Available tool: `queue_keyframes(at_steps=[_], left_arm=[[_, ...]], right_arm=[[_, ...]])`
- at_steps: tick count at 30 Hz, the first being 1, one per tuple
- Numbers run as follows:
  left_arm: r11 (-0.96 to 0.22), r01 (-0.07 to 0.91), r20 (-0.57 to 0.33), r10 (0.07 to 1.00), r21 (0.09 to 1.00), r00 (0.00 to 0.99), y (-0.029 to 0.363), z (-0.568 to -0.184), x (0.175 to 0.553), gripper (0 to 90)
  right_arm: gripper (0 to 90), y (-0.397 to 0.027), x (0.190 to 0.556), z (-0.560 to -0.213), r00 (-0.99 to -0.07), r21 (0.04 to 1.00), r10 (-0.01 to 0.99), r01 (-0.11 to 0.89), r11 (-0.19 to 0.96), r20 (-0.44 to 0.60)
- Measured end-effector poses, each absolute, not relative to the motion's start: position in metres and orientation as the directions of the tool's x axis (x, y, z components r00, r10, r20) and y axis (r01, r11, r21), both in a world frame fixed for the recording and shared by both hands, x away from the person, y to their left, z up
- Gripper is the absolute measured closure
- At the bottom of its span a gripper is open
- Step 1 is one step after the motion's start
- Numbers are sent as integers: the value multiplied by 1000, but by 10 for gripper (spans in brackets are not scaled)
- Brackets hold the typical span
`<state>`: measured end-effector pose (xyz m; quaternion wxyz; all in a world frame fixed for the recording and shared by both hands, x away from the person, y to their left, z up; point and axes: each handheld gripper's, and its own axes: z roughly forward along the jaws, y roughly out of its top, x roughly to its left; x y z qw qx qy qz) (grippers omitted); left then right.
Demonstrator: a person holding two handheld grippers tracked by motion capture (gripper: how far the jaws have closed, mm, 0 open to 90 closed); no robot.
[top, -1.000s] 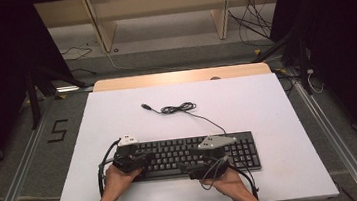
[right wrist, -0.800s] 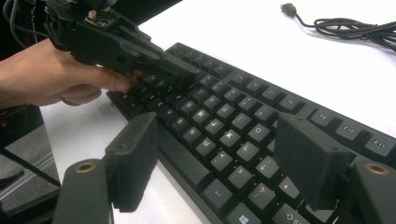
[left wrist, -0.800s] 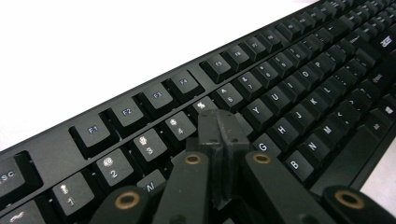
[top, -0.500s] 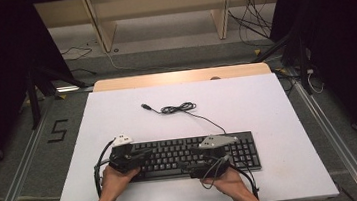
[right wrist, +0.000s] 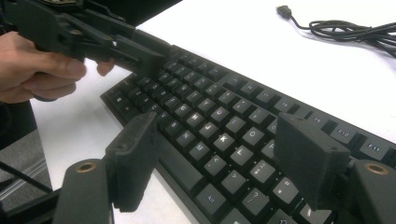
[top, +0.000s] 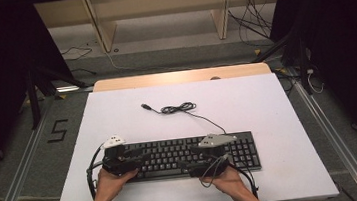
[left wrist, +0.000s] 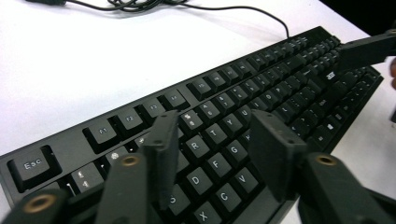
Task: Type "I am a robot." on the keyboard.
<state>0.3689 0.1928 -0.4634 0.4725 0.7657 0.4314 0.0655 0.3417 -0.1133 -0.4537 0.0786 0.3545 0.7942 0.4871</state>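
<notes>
A black keyboard (top: 187, 155) lies near the table's front edge, its cable (top: 187, 108) coiled behind it and ending in a USB plug (top: 145, 106). My left gripper (top: 142, 159) hovers over the keyboard's left end, pointing right. In the left gripper view its jaws (left wrist: 217, 154) stand apart above the letter keys (left wrist: 219, 140); they have just been opening, with nothing gripped between them. My right gripper (top: 195, 160) sits over the keyboard's middle, pointing left. It is open (right wrist: 222, 156) above the keys (right wrist: 224, 135), and nothing is held in it.
The white tabletop (top: 247, 103) stretches behind and to both sides of the keyboard. A wooden strip (top: 179, 77) borders its far edge. In the right gripper view the other hand (right wrist: 37, 70) and its gripper show beyond the keyboard's end.
My left gripper has slid slightly to the left along the keyboard's end. The right hand and the keyboard have stayed put.
</notes>
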Motion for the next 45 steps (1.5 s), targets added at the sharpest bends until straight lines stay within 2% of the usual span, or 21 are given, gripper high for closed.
queue_keyframes(at_steps=[5, 11, 25, 30, 37, 45], left_arm=[[-166, 595, -324, 710, 786, 625, 195, -462, 363, 415], [-147, 585, -331, 704, 798, 628, 201, -460, 358, 354], [-140, 559, -327, 686, 817, 650, 204, -461, 346, 310], [-146, 547, -314, 686, 824, 656, 205, -460, 343, 304], [-142, 543, -313, 687, 827, 656, 206, -461, 340, 298], [-140, 531, -305, 685, 836, 661, 207, -460, 336, 294]], right_arm=[[321, -113, 345, -455, -732, 827, 645, 490, 275, 220], [354, -110, 349, -457, -731, 823, 648, 492, 285, 213], [709, -108, 361, -461, -700, 787, 687, 529, 316, 194], [801, -106, 365, -463, -698, 782, 693, 530, 328, 183], [895, -98, 374, -467, -690, 768, 702, 543, 340, 177], [900, -89, 381, -472, -680, 752, 714, 555, 356, 164]])
